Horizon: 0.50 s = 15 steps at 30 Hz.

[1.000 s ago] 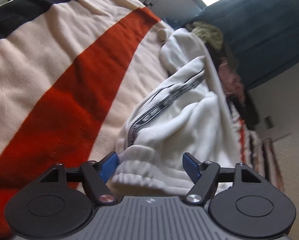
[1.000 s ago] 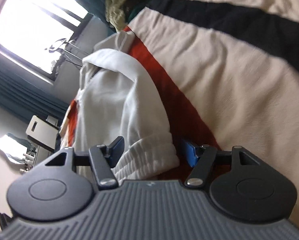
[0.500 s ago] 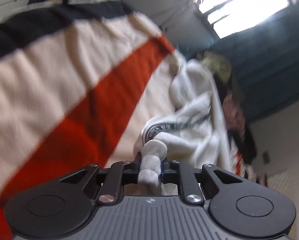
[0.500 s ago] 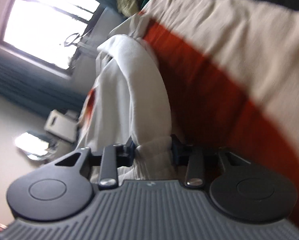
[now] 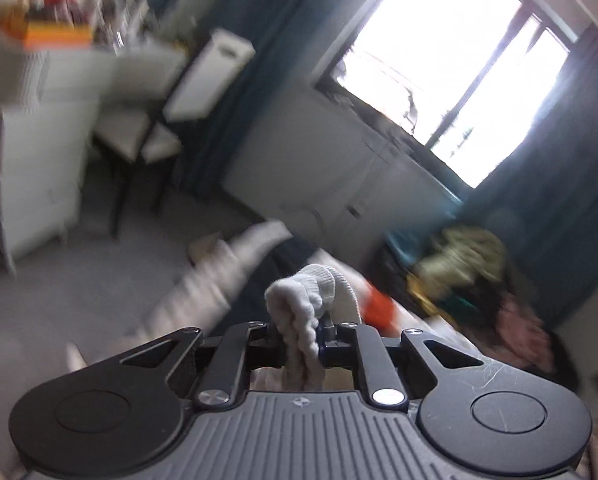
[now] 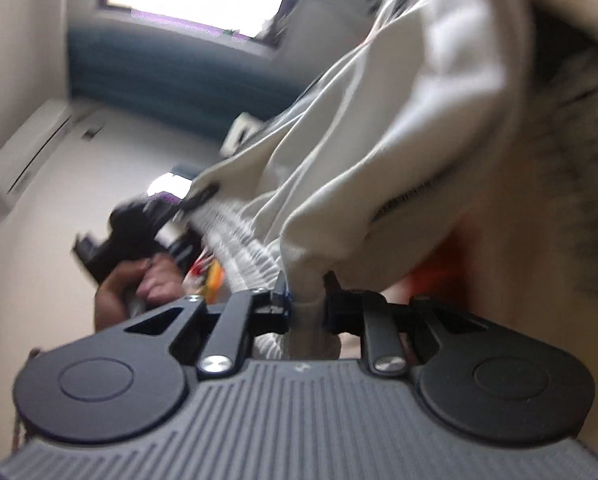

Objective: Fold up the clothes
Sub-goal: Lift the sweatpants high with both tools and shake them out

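Observation:
A white sweatshirt-like garment (image 6: 379, 140) with a dark patterned band hangs lifted off the striped blanket (image 6: 539, 240). In the left wrist view my left gripper (image 5: 299, 330) is closing its jaws on the garment's ribbed hem (image 5: 305, 300), which bunches up between the pads. My right gripper (image 6: 305, 298) is also closing, and its pads pinch another white fold of the same garment. The right wrist view shows the cloth stretching up and left from that gripper to a person's hand (image 6: 139, 280) on the other, blurred black tool.
Beyond the left gripper are a white chair (image 5: 139, 140), a white dresser (image 5: 39, 160), a bright window (image 5: 439, 60) with teal curtains and a pile of clothes (image 5: 459, 264). An orange blanket stripe (image 5: 379, 308) shows just behind the hem. Both views are motion-blurred.
Both grippers went from open around the hem on the bed to clamped on it. Both have swung up and away, lifting the garment so the room now fills the views.

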### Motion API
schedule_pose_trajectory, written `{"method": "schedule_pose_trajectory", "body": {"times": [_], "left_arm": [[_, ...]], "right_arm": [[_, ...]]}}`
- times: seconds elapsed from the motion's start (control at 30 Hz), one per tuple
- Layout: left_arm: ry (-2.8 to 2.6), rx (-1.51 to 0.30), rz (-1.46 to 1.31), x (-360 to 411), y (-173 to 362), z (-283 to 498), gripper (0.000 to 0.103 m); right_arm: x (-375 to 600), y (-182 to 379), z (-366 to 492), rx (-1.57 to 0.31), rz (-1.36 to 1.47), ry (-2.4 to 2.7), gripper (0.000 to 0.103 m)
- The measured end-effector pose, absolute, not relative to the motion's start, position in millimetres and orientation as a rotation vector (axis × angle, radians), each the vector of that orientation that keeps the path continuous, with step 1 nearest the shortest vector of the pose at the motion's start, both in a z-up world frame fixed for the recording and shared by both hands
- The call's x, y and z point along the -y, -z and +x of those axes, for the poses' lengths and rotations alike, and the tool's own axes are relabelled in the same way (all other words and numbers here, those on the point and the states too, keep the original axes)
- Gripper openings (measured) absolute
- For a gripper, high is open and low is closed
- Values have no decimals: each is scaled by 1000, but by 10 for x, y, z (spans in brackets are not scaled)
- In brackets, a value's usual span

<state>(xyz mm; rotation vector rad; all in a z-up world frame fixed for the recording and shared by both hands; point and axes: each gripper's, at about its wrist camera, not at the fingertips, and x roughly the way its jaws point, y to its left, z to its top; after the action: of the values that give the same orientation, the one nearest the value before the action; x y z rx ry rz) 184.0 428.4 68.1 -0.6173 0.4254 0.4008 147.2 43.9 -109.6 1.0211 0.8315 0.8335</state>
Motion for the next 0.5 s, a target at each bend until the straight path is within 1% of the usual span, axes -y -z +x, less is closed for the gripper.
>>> {"method": "schedule_pose_trajectory", "body": {"times": [0.1, 0.17, 0.33, 0.43, 0.5], "left_arm": [[-475, -442, -592, -4701, -730, 2204, 14], [-504, -472, -531, -4888, -641, 2522, 14], [-559, -592, -519, -5350, -6, 3248, 14], [-565, -639, -539, -5521, 325, 3461, 14], [-570, -661, -527, -5557, 412, 3523, 15]], "right_arm": [[-1120, 1176, 1769, -883, 1014, -891, 19], [-1456, 1278, 1966, -909, 1022, -905, 19], [-1953, 1608, 2302, -999, 1063, -894, 20], [-2049, 1702, 2403, -1036, 1066, -889, 21], [-2074, 1714, 2452, -1067, 1069, -893, 23]]}}
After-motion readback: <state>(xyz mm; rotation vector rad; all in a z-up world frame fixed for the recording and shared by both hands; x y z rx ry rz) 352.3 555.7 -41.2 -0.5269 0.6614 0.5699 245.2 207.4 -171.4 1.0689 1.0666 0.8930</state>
